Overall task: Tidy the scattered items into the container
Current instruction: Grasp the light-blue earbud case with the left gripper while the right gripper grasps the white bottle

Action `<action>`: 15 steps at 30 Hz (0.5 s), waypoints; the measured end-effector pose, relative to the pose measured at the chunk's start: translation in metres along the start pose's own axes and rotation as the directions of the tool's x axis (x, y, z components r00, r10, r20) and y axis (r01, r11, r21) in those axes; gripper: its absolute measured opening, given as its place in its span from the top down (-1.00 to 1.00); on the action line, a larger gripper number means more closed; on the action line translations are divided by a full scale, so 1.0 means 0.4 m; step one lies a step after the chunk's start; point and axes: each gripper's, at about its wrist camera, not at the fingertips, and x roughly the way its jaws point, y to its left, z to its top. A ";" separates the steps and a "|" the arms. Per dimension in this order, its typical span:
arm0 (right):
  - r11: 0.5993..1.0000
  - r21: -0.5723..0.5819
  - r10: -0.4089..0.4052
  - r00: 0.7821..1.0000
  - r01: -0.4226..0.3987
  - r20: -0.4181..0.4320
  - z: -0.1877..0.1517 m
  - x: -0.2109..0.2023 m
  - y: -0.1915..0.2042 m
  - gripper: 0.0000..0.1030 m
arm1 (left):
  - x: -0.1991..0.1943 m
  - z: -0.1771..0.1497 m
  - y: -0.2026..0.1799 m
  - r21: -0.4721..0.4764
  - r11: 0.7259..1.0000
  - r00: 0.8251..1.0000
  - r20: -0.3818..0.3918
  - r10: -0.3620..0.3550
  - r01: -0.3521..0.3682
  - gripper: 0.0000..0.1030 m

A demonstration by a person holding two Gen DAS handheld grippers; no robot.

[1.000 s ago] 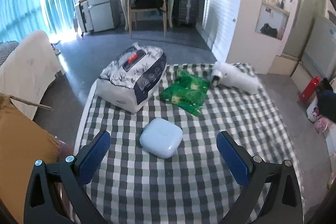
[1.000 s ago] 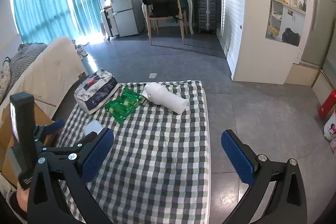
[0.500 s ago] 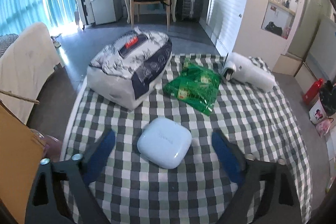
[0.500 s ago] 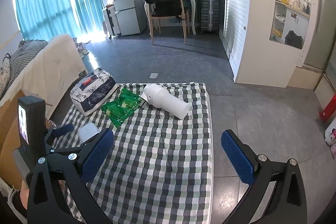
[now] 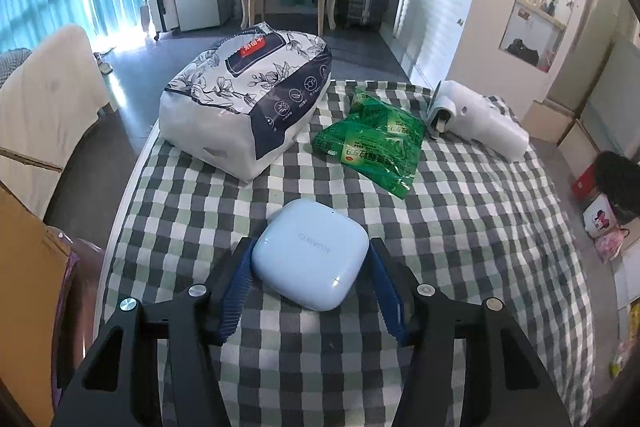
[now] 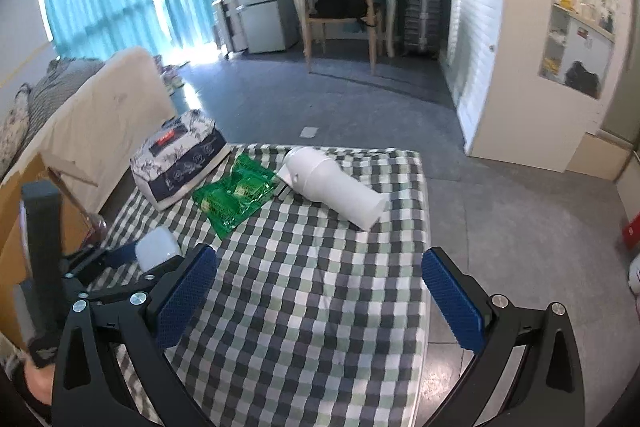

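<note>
Left gripper (image 5: 310, 281) was clamped on the pale-blue earbud case (image 5: 310, 254), pads on opp. sides, case resting on the checked cloth (image 5: 460, 227). Hard, light, glossy shell w/ rounded edges; probably slippery, so grip across the flat mid-sides. Right gripper (image 6: 318, 293) hung spread wide, holding nothing. Container prob. the cardboard box (image 5: 24, 267) at left.

On the checked green, grey and white cloth (image 5: 460, 227) lie four loose items: one pale blue rounded plastic case (image 5: 310, 253), one green crinkled foil packet (image 5: 372, 143), one white cylindrical plastic appliance (image 5: 476, 121), and one bulky white soft pack with navy floral print (image 5: 244, 103). Two blue-padded black grippers, one per hand.
</note>
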 end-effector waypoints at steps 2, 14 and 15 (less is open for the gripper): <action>0.999 -0.049 0.022 0.999 -0.023 -0.026 0.010 0.028 -0.001 -0.99 | -0.010 0.000 0.005 -0.002 1.000 1.000 0.003 -0.006 0.006 -0.11; 0.903 -0.365 0.182 0.971 -0.227 -0.154 0.117 0.133 -0.043 -0.99 | -0.099 0.013 0.022 -0.008 1.000 0.998 0.057 -0.019 0.019 -0.11; 0.897 -0.380 0.175 0.971 -0.226 -0.164 0.123 0.142 -0.043 -0.99 | -0.105 0.013 0.022 -0.006 1.000 0.998 0.060 -0.016 0.016 -0.11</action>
